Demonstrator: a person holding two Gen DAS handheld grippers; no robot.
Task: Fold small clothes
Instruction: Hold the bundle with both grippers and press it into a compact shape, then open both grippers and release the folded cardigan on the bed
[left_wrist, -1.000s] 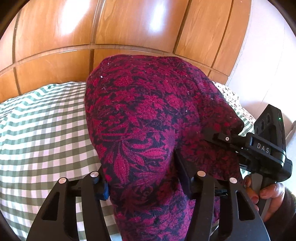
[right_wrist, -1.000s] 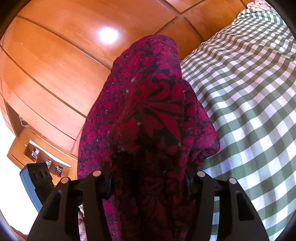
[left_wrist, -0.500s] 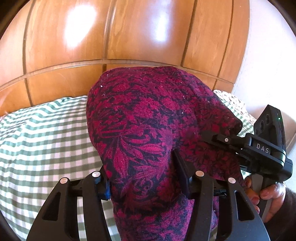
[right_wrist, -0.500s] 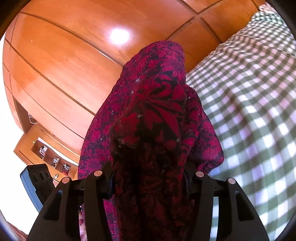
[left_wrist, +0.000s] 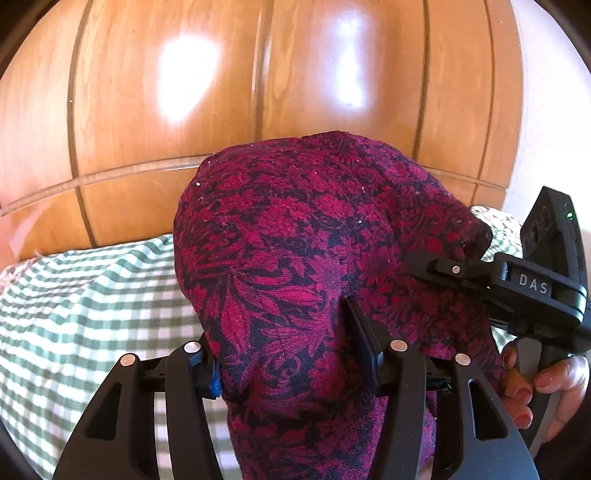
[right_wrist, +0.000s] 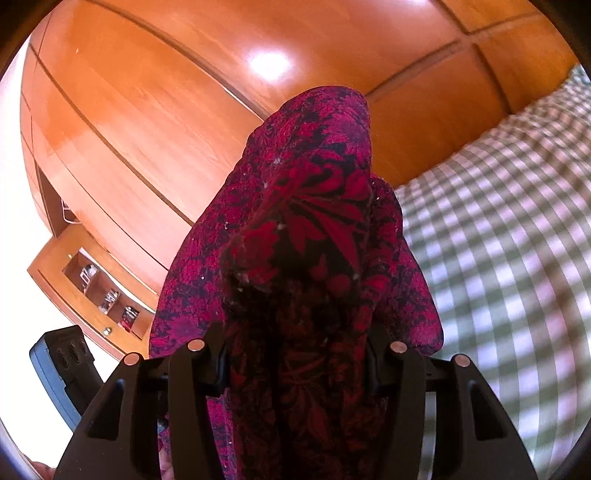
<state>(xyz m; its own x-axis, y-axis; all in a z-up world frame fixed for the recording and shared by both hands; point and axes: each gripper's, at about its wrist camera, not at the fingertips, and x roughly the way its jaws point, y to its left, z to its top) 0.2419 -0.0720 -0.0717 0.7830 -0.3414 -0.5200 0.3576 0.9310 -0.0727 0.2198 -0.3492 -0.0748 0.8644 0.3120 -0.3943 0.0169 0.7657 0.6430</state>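
Note:
A dark red flower-patterned garment (left_wrist: 295, 266) hangs bunched over both grippers, held up above the bed. My left gripper (left_wrist: 284, 354) is shut on a fold of it; the cloth drapes over and hides the fingertips. My right gripper (right_wrist: 295, 354) is shut on another part of the same garment (right_wrist: 310, 229), which fills the gap between its fingers. The right gripper's body also shows at the right edge of the left wrist view (left_wrist: 517, 284), pressed into the cloth, with the person's hand below it.
A green and white checked bedsheet (left_wrist: 81, 295) lies below, also in the right wrist view (right_wrist: 509, 236). A glossy wooden headboard (left_wrist: 221, 92) stands behind. A wooden shelf unit (right_wrist: 96, 284) with small items sits at the left. The left gripper's body (right_wrist: 62, 365) shows low left.
Both grippers have risen and tilted up with the garment: more headboard and less bedsheet show. The grip on the cloth is unchanged.

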